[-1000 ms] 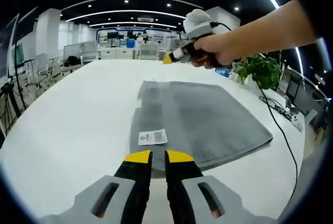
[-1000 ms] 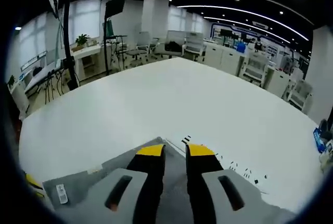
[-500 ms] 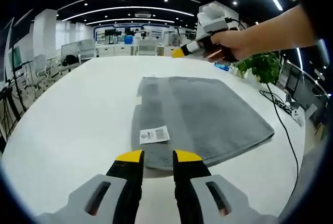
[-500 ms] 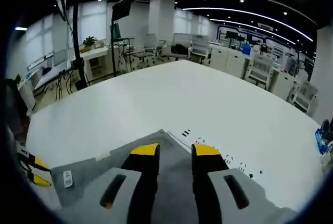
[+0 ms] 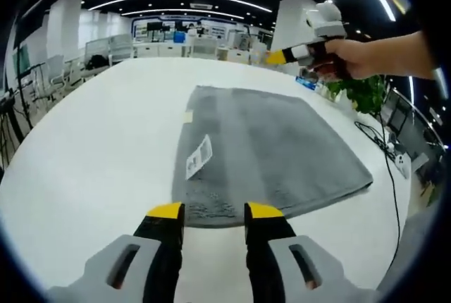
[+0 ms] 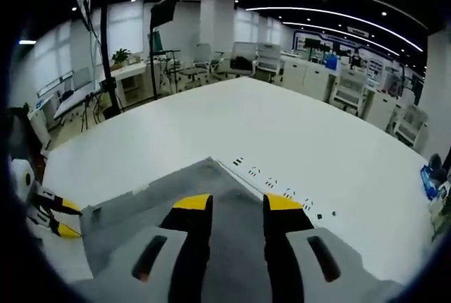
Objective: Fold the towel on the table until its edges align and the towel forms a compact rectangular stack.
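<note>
A grey towel point(image 5: 268, 148) lies flat on the white table point(image 5: 91, 155), folded into a rectangle, with a white label point(image 5: 199, 156) near its left edge. My left gripper point(image 5: 215, 211) hovers just short of the towel's near edge, open with nothing between its yellow tips. My right gripper point(image 5: 292, 54), held in a person's hand point(image 5: 345, 56), floats above the towel's far right corner. In the right gripper view that gripper point(image 6: 237, 204) is open over the towel point(image 6: 141, 208), near its corner. The left gripper point(image 6: 60, 220) shows at the left edge, tips apart.
A potted plant point(image 5: 363, 91) and a black cable point(image 5: 386, 176) sit at the table's right side. Small black marks point(image 6: 282, 184) run along the table beside the towel's edge. Desks, chairs and a stand point(image 6: 106, 42) lie beyond the table.
Both grippers' jaws have spread wider. The right gripper has drawn back and up from the towel's far edge. The label has turned on the towel.
</note>
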